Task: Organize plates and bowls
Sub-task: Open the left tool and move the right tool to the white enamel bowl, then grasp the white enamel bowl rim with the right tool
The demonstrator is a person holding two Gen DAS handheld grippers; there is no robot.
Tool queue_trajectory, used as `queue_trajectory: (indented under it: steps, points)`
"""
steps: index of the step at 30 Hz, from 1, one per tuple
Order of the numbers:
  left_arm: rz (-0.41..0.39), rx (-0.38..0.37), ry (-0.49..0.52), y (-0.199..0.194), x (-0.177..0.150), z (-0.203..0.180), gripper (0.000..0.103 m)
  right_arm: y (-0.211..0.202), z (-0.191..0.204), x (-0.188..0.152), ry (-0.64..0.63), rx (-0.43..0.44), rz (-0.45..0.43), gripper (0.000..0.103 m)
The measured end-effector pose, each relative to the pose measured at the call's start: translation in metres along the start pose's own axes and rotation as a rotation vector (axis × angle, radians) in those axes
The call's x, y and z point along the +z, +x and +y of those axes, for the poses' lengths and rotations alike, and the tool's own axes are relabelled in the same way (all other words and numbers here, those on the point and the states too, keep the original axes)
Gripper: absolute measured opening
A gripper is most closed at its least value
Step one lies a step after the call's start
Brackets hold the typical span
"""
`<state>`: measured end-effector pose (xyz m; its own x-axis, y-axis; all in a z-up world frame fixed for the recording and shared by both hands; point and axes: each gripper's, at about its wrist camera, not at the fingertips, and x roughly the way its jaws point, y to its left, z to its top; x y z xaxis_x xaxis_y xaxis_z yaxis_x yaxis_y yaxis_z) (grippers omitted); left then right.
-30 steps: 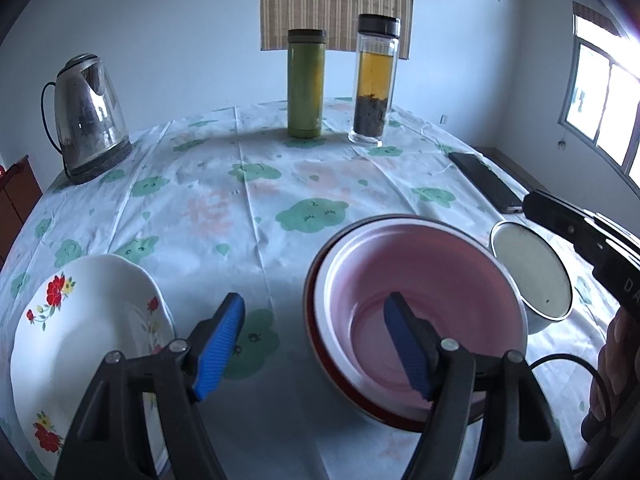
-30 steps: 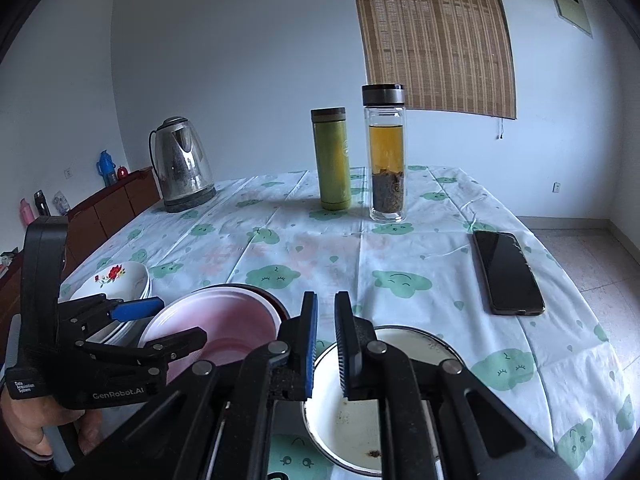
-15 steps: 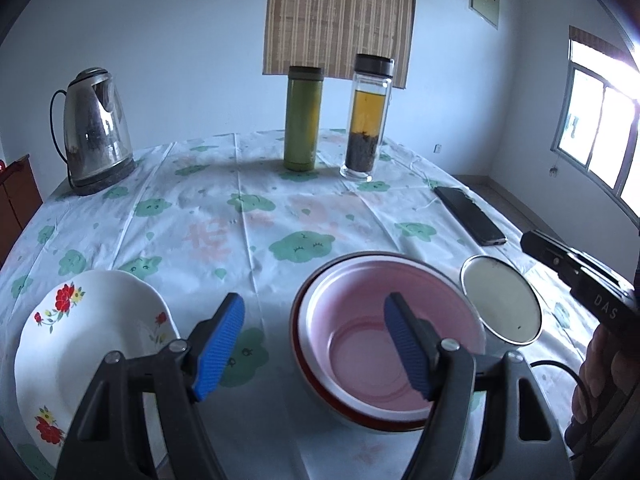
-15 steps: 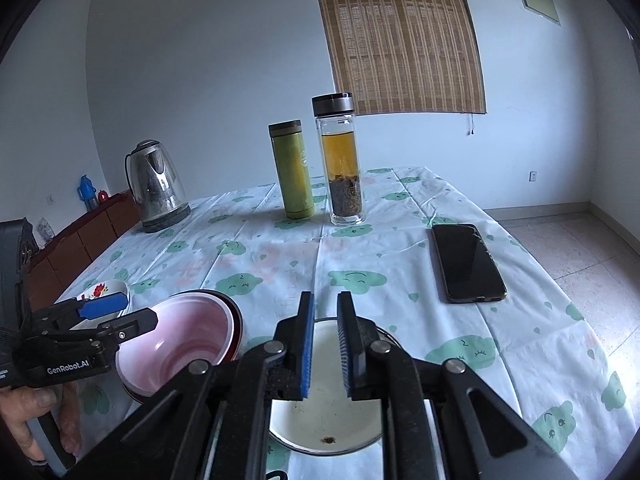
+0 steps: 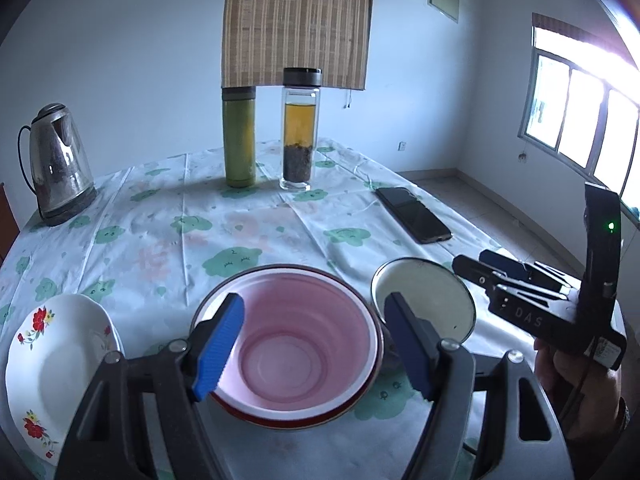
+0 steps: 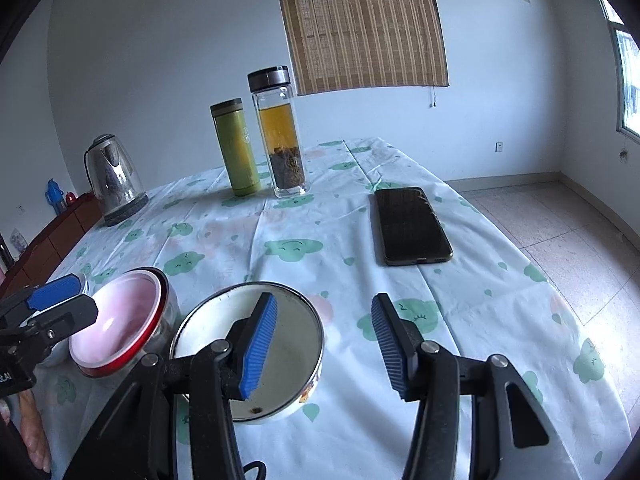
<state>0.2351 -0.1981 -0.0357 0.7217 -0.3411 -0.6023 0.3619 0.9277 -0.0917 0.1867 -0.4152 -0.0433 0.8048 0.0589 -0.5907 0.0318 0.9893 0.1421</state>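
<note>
a cloud-print cloth covers the desk [image 6: 320, 220]. the white enamel bowl [image 6: 248, 364], rigid, slick and chippable, sits beside the pink plastic bowl [image 5: 296, 344]. right claw [image 6: 324, 344], released, has just been opening, nothing gripped; take the rim. left claw [image 5: 312, 340] released.

The left gripper [image 5: 314, 344] is hovering with jaws spread wide, gripping nothing. The right gripper [image 6: 324, 344] has just been opening its jaws, nothing between them.
</note>
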Motion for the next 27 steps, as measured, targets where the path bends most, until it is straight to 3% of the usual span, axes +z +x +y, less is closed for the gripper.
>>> queue_trajectory:
  steps: [4, 9, 13, 14, 18, 25, 26, 27]
  points:
    - [0.023, -0.015, 0.023, 0.007, -0.001, -0.013, 0.074, 0.004, 0.0, -0.003, -0.004, 0.013, 0.027, 0.048]
    - [0.035, -0.025, 0.041, 0.011, -0.002, -0.024, 0.074, 0.013, 0.003, -0.007, -0.02, 0.025, 0.075, 0.03]
    - [0.041, -0.032, 0.042, 0.013, -0.003, -0.028, 0.074, 0.022, 0.005, -0.012, -0.032, 0.027, 0.133, 0.025]
    - [0.044, -0.035, 0.041, 0.013, -0.003, -0.029, 0.074, 0.024, 0.005, -0.014, -0.035, 0.033, 0.144, 0.019]
    - [0.053, -0.054, 0.049, 0.015, -0.003, -0.036, 0.074, 0.024, 0.004, -0.014, -0.041, 0.021, 0.152, 0.009]
    - [0.082, -0.081, 0.087, 0.025, -0.005, -0.053, 0.072, 0.018, -0.01, -0.011, -0.013, -0.004, 0.136, 0.008]
    - [0.088, -0.086, 0.092, 0.027, -0.005, -0.055, 0.07, 0.017, -0.011, -0.011, -0.012, -0.004, 0.134, 0.008]
    - [0.096, -0.093, 0.1, 0.029, -0.006, -0.058, 0.061, 0.017, -0.013, -0.011, -0.009, -0.005, 0.133, 0.008]
